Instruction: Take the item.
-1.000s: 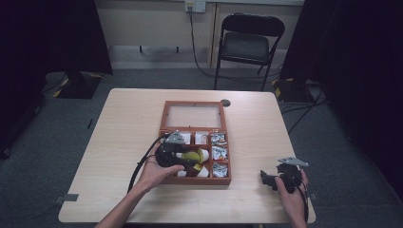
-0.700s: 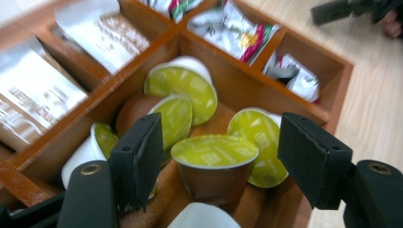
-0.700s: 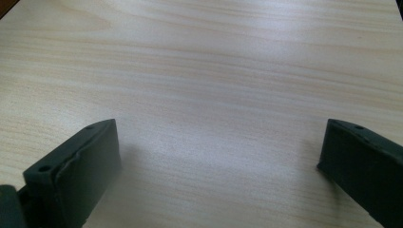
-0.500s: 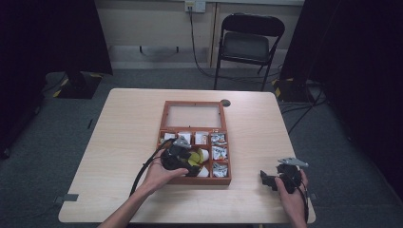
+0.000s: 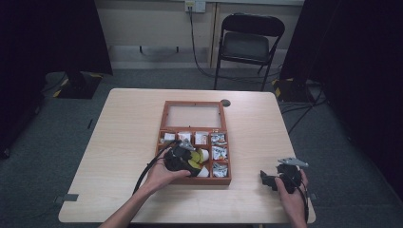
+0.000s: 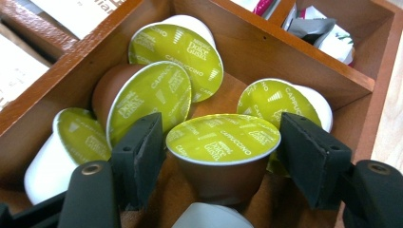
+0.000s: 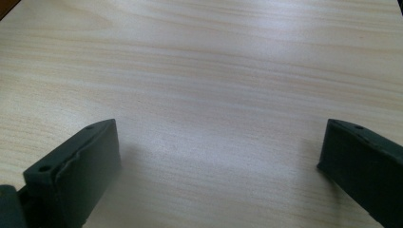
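Bench (image 5: 123, 142): a pale wood top is seen, with a wooden box in the middle and a gripper near the right front edge.
Folding chair (image 5: 247, 42): a dark chair is set on the floor behind the bench, well apart from it.
Wooden box (image 5: 164, 128): a red-brown box with its glass lid laid open at the back. It is split into small compartments.
Left gripper (image 6: 218, 152): it is held low over the front middle compartment of the box. Its jaws are held apart, one on each side of a brown capsule, and it cannot be told if that capsule is touched.
Right gripper (image 5: 280, 178): it is rested on the bench, well apart from the box. Its jaws are spread wide over bare wood.
Sachets (image 5: 218, 153): small packets are kept in the right-hand compartments.
Coffee capsules (image 6: 147, 95): several are piled in one compartment, some brown and some white, with green lids marked "Dolce Gusto Cappuccino".
Brown capsule (image 6: 223, 152): it is stood upright between the left jaws, lid up, in the same compartment.
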